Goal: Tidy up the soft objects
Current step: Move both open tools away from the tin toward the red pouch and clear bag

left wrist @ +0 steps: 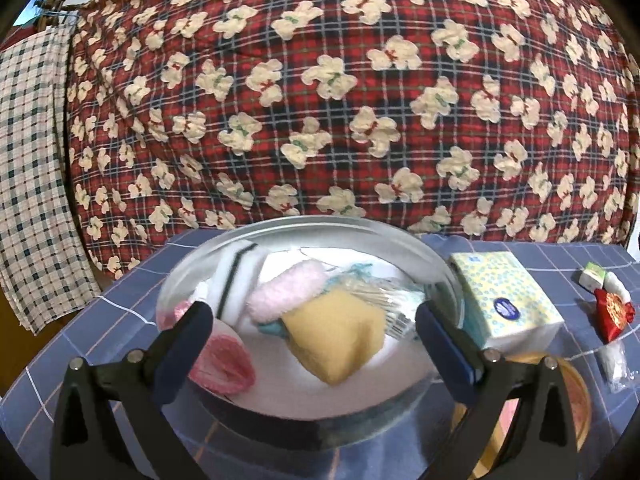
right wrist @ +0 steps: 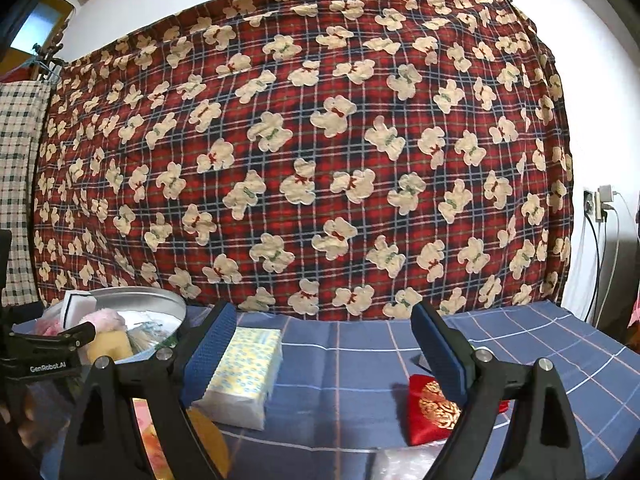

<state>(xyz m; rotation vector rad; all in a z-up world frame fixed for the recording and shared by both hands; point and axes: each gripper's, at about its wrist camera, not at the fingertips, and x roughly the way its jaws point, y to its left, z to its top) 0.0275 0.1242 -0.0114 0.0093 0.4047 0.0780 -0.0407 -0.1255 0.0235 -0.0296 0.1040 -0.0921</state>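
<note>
A round metal basin [left wrist: 400,240] stands on the blue checked tablecloth [left wrist: 120,320]. It holds a yellow sponge [left wrist: 340,340], a fluffy pink piece [left wrist: 284,292], a white sponge with a dark stripe [left wrist: 236,276] and a pink item [left wrist: 224,364]. My left gripper [left wrist: 314,320] is open, its fingers spread wide over the basin's near half, with nothing pressed between the pads. My right gripper [right wrist: 324,344] is open above the cloth. A tissue pack [right wrist: 244,376] lies by its left finger and a red pouch with a gold emblem [right wrist: 428,408] under its right finger.
Right of the basin lie the tissue pack [left wrist: 508,300], a red pouch [left wrist: 614,312], a small green-and-white box [left wrist: 592,276] and a clear-wrapped white item [left wrist: 614,360]. A round yellow tin [left wrist: 572,392] is near the front. A red bear-print quilt [right wrist: 320,140] hangs behind.
</note>
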